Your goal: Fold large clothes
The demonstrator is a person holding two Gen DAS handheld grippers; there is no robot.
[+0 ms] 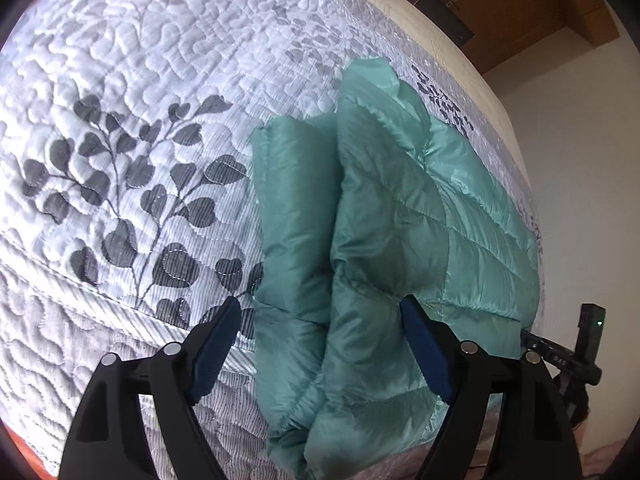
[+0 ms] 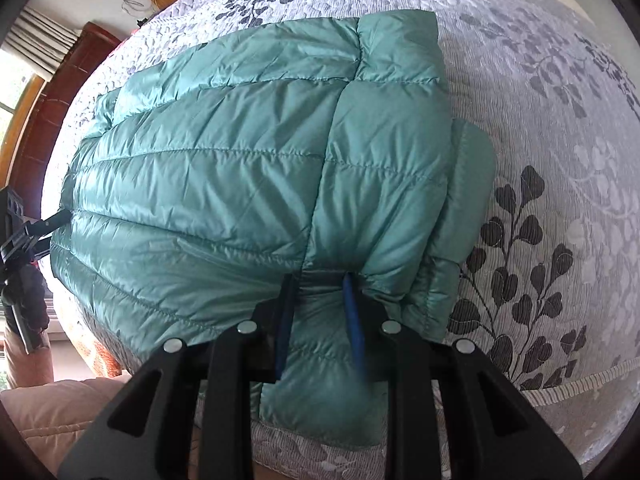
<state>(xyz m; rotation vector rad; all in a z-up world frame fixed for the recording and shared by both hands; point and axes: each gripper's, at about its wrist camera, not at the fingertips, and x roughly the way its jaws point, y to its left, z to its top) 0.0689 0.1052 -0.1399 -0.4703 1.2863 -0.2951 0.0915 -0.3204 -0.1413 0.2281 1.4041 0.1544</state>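
A teal quilted puffer jacket (image 2: 248,168) lies folded on the quilted bedspread (image 2: 560,128). In the left wrist view the jacket (image 1: 384,216) bulges up in thick folds between my fingers. My left gripper (image 1: 320,312) is open, its blue-padded fingers (image 1: 424,344) wide on either side of the jacket's near end. My right gripper (image 2: 318,284) is shut on a bunched fold of the jacket's near edge. The other gripper's tip (image 2: 48,220) shows at the jacket's far left side.
The bedspread (image 1: 120,128) is white-grey with dark leaf prints. The bed edge (image 1: 500,92) runs along the right, with a white wall and wooden furniture (image 1: 520,4) beyond. A wooden headboard and window (image 2: 36,120) stand left in the right wrist view.
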